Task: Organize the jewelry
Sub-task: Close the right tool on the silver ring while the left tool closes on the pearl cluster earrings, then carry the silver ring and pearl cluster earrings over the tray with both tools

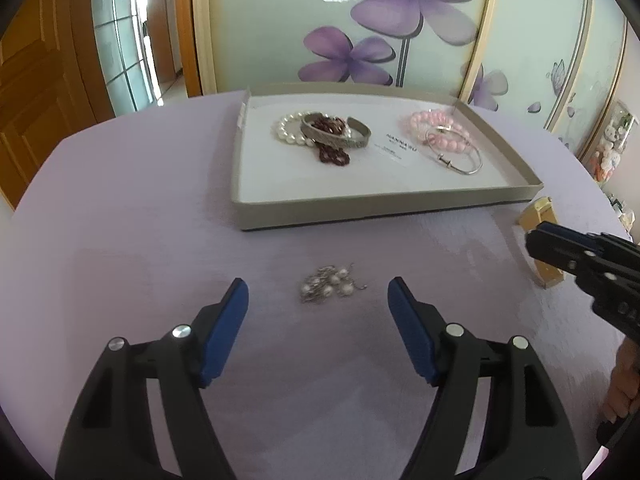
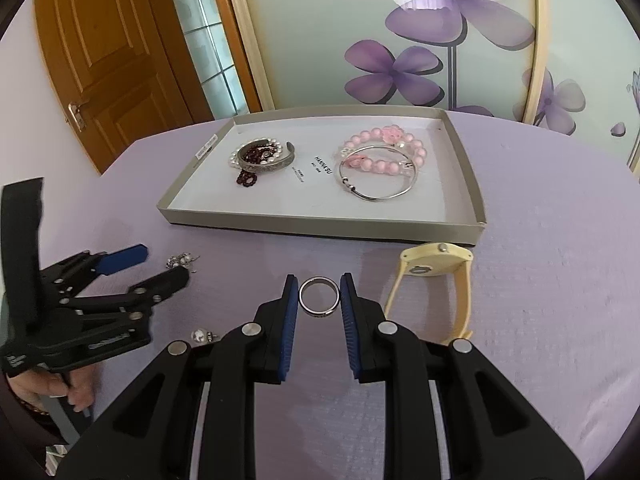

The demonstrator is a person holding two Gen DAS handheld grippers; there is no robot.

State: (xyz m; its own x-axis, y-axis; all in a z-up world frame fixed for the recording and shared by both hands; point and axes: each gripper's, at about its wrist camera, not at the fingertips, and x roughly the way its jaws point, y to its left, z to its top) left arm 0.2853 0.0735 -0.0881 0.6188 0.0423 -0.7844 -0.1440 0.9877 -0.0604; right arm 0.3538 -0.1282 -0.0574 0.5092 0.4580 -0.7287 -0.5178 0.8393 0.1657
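A small heap of silver chain with pearls (image 1: 332,284) lies on the lilac tablecloth, and my left gripper (image 1: 318,288) stands open with a blue pad on either side of it, not touching. In the right wrist view that heap (image 2: 182,260) sits just past the left gripper (image 2: 164,266). My right gripper (image 2: 319,280) is shut on a silver ring (image 2: 319,295), its pads against both sides. The grey tray (image 2: 320,224) behind holds a silver cuff (image 2: 266,160), dark red beads, white pearls, pink bead bracelets (image 2: 384,148) and a silver bangle (image 2: 378,176).
A cream wristwatch (image 2: 436,266) lies right of the right gripper, close to the tray's front rim (image 1: 360,204). A single pearl piece (image 2: 198,336) rests on the cloth by the right gripper's left finger. A flowered glass panel and a wooden door stand behind the table.
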